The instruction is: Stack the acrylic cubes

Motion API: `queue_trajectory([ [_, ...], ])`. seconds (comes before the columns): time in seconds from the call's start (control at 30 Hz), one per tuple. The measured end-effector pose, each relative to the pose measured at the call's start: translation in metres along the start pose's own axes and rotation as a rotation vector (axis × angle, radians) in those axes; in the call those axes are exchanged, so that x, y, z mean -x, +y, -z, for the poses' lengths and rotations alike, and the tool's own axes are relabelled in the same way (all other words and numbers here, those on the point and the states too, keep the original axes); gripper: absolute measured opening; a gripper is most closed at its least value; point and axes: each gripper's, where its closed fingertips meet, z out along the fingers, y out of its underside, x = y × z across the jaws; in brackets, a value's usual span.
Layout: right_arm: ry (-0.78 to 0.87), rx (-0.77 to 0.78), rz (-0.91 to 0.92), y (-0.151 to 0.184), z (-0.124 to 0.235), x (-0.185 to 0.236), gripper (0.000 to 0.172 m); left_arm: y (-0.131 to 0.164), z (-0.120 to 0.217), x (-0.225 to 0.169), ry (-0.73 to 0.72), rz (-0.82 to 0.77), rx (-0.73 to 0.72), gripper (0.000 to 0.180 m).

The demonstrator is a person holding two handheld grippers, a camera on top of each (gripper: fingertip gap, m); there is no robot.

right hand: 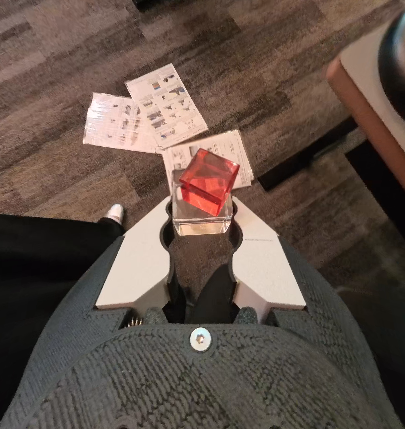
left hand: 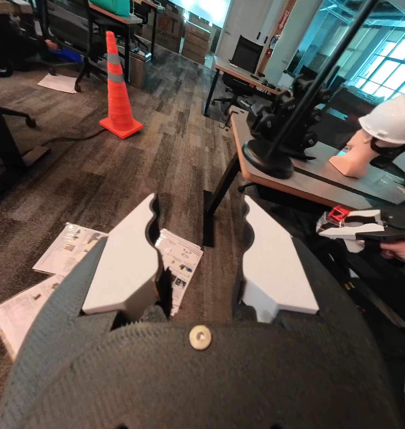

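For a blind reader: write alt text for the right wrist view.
The right gripper clamps a clear block with a red cube on it, above grey carpet strewn with printed sheets.

Left gripper (left hand: 200,197): white fingers spread wide, nothing between them, held above floor. Right gripper (right hand: 201,209): fingers clamped on clear block with red cube inside (right hand: 202,204), pads pressing both sides. Hand (left hand: 398,249) grips right handle.
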Motion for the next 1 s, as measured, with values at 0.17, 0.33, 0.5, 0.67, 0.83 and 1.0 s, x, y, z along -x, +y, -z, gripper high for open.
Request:
queue_trajectory([
  [0.17, -0.048, -0.039, 0.034, -0.074, -0.037, 0.04, 0.045, -0.028, 0.007, 0.061, -0.056, -0.04, -0.023, 0.069],
  [0.33, -0.14, -0.043, 0.137, -0.139, -0.066, 0.101, 0.044, -0.049, 0.028, 0.116, -0.123, -0.003, -0.07, 0.068],
  [0.5, -0.215, -0.034, 0.287, -0.191, -0.095, 0.164, 0.044, -0.042, 0.066, 0.163, -0.203, 0.035, -0.065, 0.068],
  [0.67, -0.33, -0.05, 0.435, -0.235, -0.114, 0.237, 0.044, -0.028, 0.123, 0.193, -0.312, 0.11, -0.094, 0.068],
  [0.83, -0.487, -0.043, 0.639, -0.268, -0.127, 0.318, 0.045, -0.008, 0.197, 0.208, -0.503, 0.144, -0.129, 0.068],
  [1.0, -0.645, -0.055, 0.867, -0.295, -0.136, 0.399, 0.045, 0.013, 0.263, 0.214, -0.706, 0.229, -0.191, 0.068],
])
